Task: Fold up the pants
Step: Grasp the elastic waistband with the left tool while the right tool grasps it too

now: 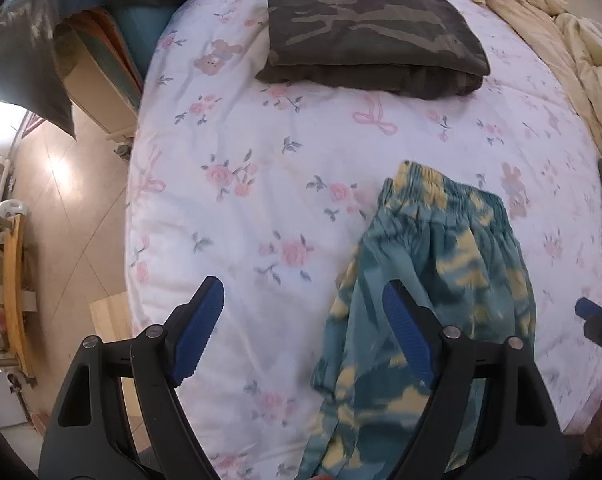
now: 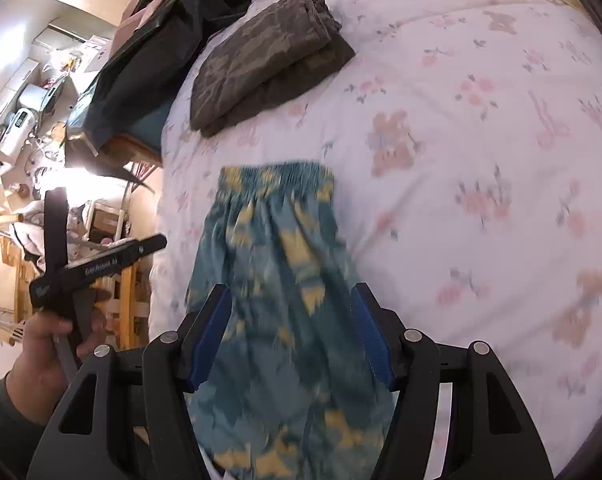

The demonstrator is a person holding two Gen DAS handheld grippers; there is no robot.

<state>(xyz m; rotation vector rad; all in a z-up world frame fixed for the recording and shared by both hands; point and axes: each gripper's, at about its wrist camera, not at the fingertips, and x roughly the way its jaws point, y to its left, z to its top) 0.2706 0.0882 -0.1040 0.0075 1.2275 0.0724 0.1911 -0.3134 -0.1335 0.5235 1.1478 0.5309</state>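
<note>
Pants, teal with yellow blotches, lie lengthwise on the floral bedspread, waistband far from both tools. Left gripper and right gripper hover spread, pinching nothing. Folding looks barely begun; gripping the near hems likely comes next.

A floral-sheeted bed carries teal-and-yellow pants, folded camouflage pants and a rumpled cream comforter.
</note>
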